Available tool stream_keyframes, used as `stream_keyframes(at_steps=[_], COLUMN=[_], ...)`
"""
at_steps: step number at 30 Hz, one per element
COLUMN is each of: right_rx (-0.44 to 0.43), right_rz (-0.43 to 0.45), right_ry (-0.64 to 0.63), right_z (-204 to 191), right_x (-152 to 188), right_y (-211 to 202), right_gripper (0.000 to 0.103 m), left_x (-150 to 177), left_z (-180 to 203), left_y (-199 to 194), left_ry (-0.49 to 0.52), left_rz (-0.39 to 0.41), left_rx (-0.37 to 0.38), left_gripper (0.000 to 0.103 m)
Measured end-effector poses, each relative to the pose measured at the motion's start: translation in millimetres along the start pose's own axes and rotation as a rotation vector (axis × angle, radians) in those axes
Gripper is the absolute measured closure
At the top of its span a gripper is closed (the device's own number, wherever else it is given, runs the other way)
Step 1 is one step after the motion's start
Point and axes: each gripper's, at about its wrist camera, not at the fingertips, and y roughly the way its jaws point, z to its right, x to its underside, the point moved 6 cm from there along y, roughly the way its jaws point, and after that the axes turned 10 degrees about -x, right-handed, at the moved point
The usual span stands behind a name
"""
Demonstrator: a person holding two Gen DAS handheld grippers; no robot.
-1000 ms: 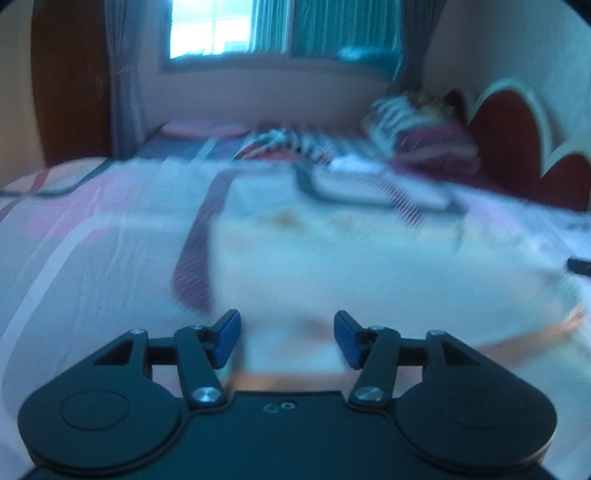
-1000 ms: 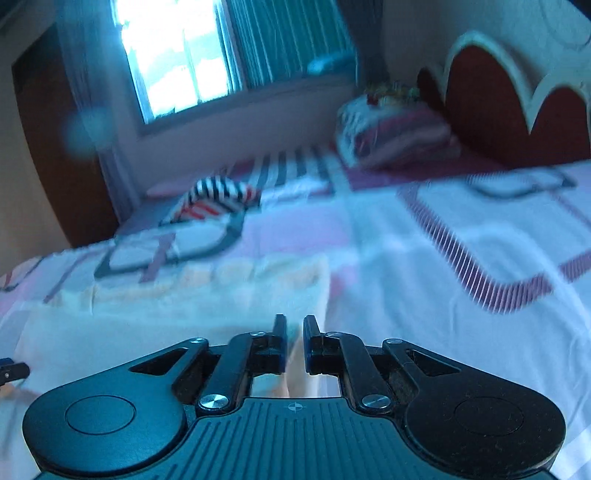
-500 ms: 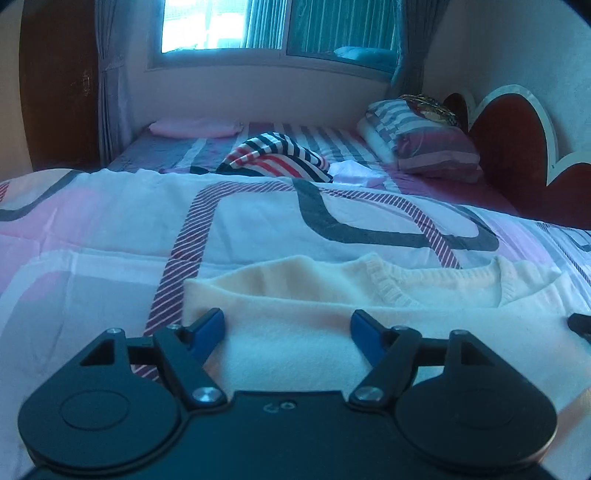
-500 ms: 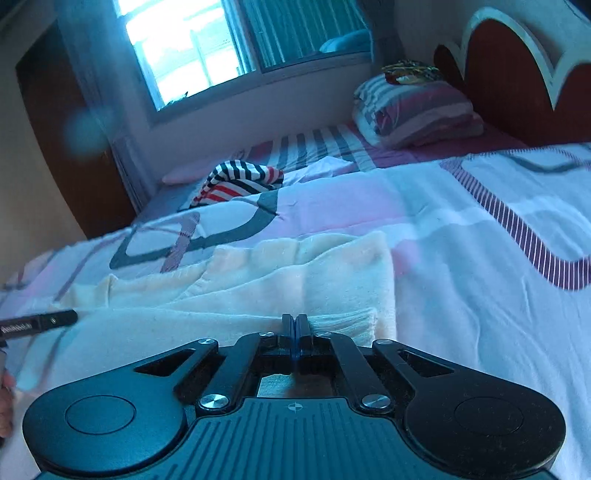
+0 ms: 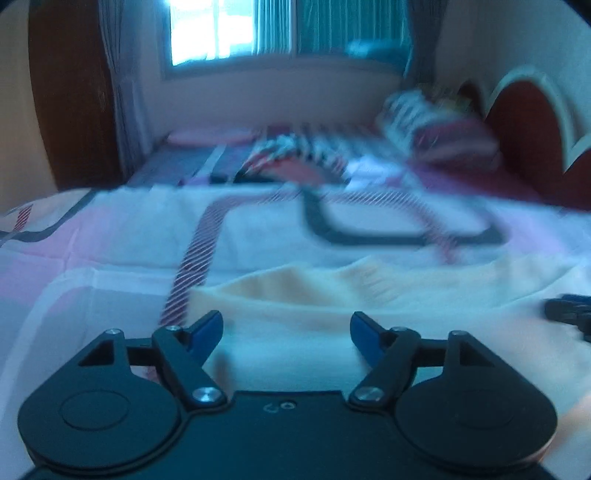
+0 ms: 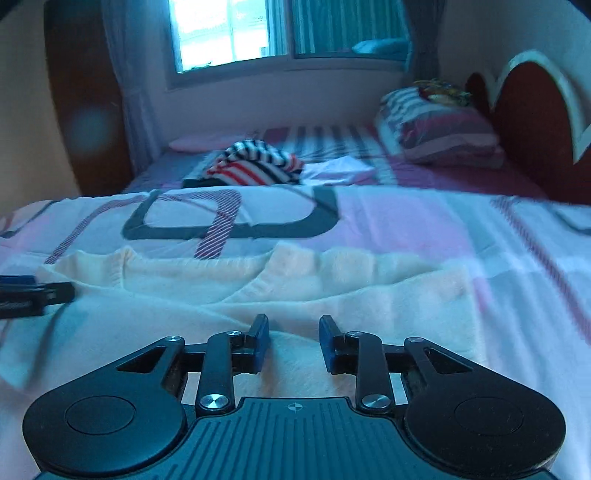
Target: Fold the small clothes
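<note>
Cream sweater (image 6: 295,295): flat on bedspread (image 6: 406,221) | my left tongs (image 5: 286,325): wide apart, holding nothing | my right tongs (image 6: 293,332): parted, holding nothing

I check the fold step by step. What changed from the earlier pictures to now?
The right gripper was shut on the cream sweater half a second ago; now its jaws are apart and the sweater is released. The left gripper remains open above it. The sweater still lies on the bed.

Cool blue cast through my cameras, daylight blown out at the window (image 6: 229,33), my left view motion-blurred, right sharper, fisheye corners dark and curved
</note>
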Motion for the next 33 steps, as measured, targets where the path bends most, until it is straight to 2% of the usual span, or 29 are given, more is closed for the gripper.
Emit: stream_keyframes(at_steps=[2, 5, 6, 7, 9, 13, 14, 15, 17, 20, 22, 26, 29, 33], right_rx=[-0.071, -0.196, -0.22, -0.206, -0.199, -0.007, 0.02, 0.031, 0.021, -0.012, -0.073, -0.141, -0.116, -0.031], right_rz=[0.057, 0.009, -0.026, -0.046, -0.031, -0.021, -0.013, -0.006, 0.002, 0.022, 0.016, -0.025, -0.035, -0.026], right_ry=[-0.034, -0.011, 0.01, 0.017, 0.001, -0.006, 0.006, 0.015, 0.037, 0.035, 0.003, -0.056, -0.053, -0.008], right_z=[-15, -34, -35, -32, -27, 17, 31, 41, 48, 30, 5, -34, -29, 12], right_x=[-4, 1, 6, 11, 13, 17, 20, 22, 25, 24, 31, 45, 52, 55], right_y=[-8, 3, 10, 16, 14, -11, -19, -25, -35, -48, -53, -48, -46, -66], right_gripper=[0.074, 0.074, 0.075, 0.075, 0.074, 0.075, 0.075, 0.075, 0.074, 0.074, 0.074, 0.074, 0.074, 0.075], left_x=[-1, 7, 13, 18, 26, 38, 40, 41, 38, 36, 39, 55, 58, 66], left_z=[19, 50, 55, 57, 50, 2, -9, -17, -18, 4, 30, 62, 48, 12], left_y=[-17, -13, -9, -5, -6, -16, -15, -16, -23, -46, -54, -53, -53, -52], left_ry=[-0.006, 0.022, 0.029, 0.043, 0.072, 0.051, 0.026, -0.013, -0.052, -0.044, 0.002, 0.1, 0.067, 0.022], left_rz=[0.042, -0.01, -0.032, -0.051, -0.024, -0.012, -0.028, -0.039, -0.041, 0.007, 0.012, 0.0, -0.014, -0.038], left_rx=[0.062, 0.11, 0.096, 0.088, 0.071, -0.036, -0.046, -0.024, -0.026, 0.006, 0.039, 0.028, 0.011, -0.041], left_gripper=[0.027, 0.028, 0.029, 0.028, 0.027, 0.025, 0.024, 0.025, 0.026, 0.026, 0.026, 0.026, 0.025, 0.024])
